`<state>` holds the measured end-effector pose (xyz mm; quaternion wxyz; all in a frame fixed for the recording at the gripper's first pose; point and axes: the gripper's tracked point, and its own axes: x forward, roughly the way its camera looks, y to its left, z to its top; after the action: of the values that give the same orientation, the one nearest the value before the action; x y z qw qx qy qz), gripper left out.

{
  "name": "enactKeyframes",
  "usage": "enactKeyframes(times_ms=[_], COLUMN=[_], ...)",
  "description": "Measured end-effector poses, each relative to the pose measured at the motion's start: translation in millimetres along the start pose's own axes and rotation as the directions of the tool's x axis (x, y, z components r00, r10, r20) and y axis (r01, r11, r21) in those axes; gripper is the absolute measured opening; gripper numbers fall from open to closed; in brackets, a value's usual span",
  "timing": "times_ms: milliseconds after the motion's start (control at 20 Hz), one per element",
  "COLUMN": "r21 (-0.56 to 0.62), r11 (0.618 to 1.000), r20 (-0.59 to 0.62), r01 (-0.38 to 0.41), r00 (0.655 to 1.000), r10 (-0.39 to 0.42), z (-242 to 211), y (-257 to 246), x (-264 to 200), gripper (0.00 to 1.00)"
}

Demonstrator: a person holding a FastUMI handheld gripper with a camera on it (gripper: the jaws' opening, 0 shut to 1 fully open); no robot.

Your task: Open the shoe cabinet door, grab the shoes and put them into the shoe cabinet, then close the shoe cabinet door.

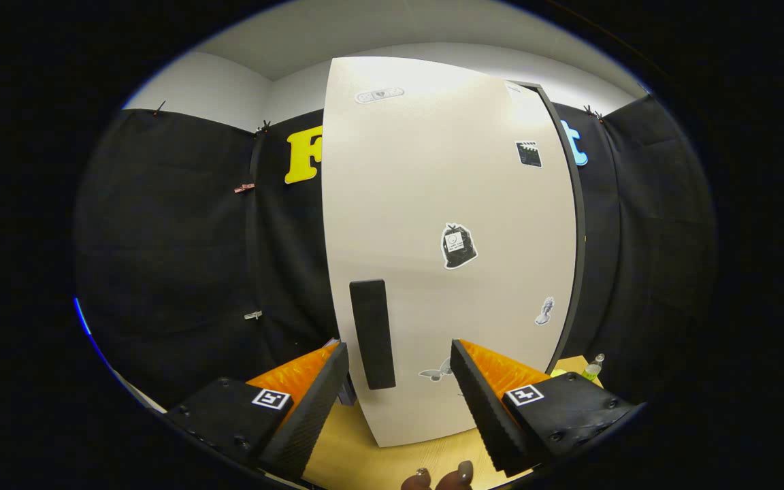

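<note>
One upright dark handle (372, 333) stood on the closed shoe cabinet door (446, 204), its long axis vertical, just ahead of my gripper (399, 381) and nearer its left finger, while the jaws hung wide apart, holding nothing.

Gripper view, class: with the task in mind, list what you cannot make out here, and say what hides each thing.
- Inside of the shoe cabinet: hidden by its closed door.
- Stickers on the door: print too small to read.
- Small bottle beside the cabinet: partly hidden by the cabinet's edge.
- Fingernails below the open gripper: the hand is cut off by the view's edge.
- Handle: clear, between the fingers.
</note>
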<state>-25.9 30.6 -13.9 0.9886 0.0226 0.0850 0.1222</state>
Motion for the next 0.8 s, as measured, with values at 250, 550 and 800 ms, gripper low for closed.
enactKeyframes(times_ms=[250, 550, 800], r21=[-0.005, -0.014, -0.019], r11=[1.0, 0.999, 0.998], r20=[0.007, 0.011, 0.018], r01=[0.023, 0.046, 0.063], r00=[1.0, 0.999, 0.998], r10=[-0.023, -0.046, -0.063], z=[0.3, 3.6, 5.0], y=[-0.8, -2.7, -4.5], x=[-0.5, -0.8, -0.5], gripper=[0.99, 0.99, 0.99])
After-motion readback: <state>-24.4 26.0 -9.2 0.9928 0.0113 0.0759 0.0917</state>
